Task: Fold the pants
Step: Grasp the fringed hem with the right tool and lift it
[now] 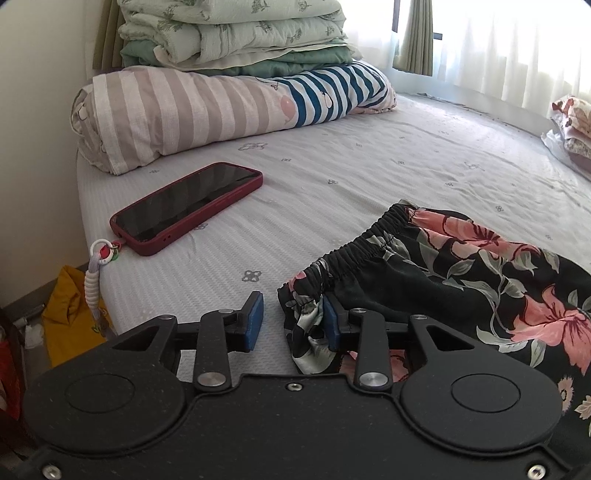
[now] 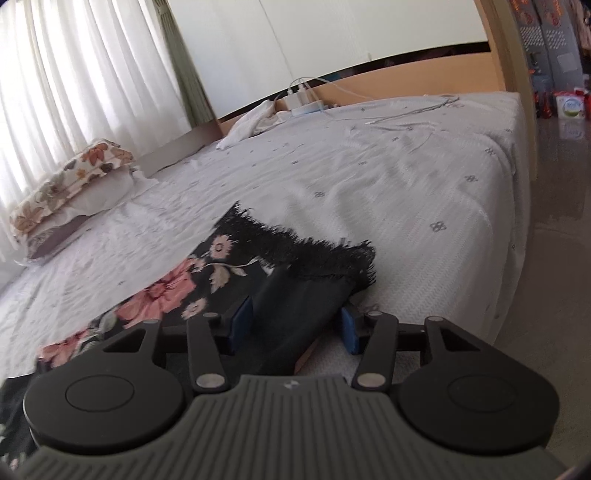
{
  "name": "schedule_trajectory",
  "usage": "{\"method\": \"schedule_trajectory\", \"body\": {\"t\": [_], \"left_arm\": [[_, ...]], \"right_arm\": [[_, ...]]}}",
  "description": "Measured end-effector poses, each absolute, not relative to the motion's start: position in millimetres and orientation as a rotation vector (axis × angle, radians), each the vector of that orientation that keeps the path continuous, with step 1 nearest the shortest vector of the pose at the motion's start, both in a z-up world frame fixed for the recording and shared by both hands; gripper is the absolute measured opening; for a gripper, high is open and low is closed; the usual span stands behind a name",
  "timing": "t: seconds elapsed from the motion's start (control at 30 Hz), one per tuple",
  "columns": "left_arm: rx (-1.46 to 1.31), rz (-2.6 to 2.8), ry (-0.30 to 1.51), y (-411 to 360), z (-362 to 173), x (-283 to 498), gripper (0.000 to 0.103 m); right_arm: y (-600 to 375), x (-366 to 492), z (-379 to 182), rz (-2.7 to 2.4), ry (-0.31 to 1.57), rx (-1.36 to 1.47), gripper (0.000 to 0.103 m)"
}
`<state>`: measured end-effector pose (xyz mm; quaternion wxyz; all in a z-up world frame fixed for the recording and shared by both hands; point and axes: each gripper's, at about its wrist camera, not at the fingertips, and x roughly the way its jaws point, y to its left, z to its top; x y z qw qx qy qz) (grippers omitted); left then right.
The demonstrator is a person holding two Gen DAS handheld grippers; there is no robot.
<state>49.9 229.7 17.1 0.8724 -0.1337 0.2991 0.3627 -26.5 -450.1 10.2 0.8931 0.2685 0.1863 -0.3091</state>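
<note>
Black pants with pink flowers point(image 1: 461, 280) lie on the white bed sheet point(image 1: 369, 166). In the left wrist view their elastic waistband point(image 1: 354, 251) runs up and to the right. My left gripper point(image 1: 291, 321) stands open at the waistband's near corner. The bunched corner touches the right pad point(image 1: 330, 325), and the left pad point(image 1: 255, 317) is clear of cloth. In the right wrist view the pants' leg end point(image 2: 295, 254) has a ragged black edge. My right gripper point(image 2: 295, 326) is open around a raised dark fold point(image 2: 295, 310) of it. The left pad touches the fold and sheet shows beside the right pad.
A phone in a red case point(image 1: 188, 206) lies near the bed's left edge, with a striped bolster point(image 1: 184, 114) and stacked quilts point(image 1: 236, 33) behind. A yellow bag point(image 1: 70, 314) sits on the floor. A floral pillow point(image 2: 70, 177), chargers and cables point(image 2: 306, 103), and the bed's right edge point(image 2: 517, 206) are nearby.
</note>
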Motion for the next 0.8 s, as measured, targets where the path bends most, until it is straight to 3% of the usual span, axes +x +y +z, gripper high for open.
{"method": "schedule_trajectory", "body": {"t": [0.6,0.67,0.77,0.8], "left_arm": [[-0.270,0.747,0.627,230,16,49,0.034],[-0.278,0.750,0.624,230,17,49,0.035],[-0.291,0.747,0.625,231,18,49,0.035],[-0.291,0.744,0.626,232,18,49,0.035]], "right_arm": [[-490,3,7,-0.509,0.407,0.662,0.064],[-496,2,7,-0.490,0.407,0.706,0.057],[-500,1,7,-0.481,0.416,0.754,0.034],[-502,0,5,-0.480,0.415,0.777,0.022]]}}
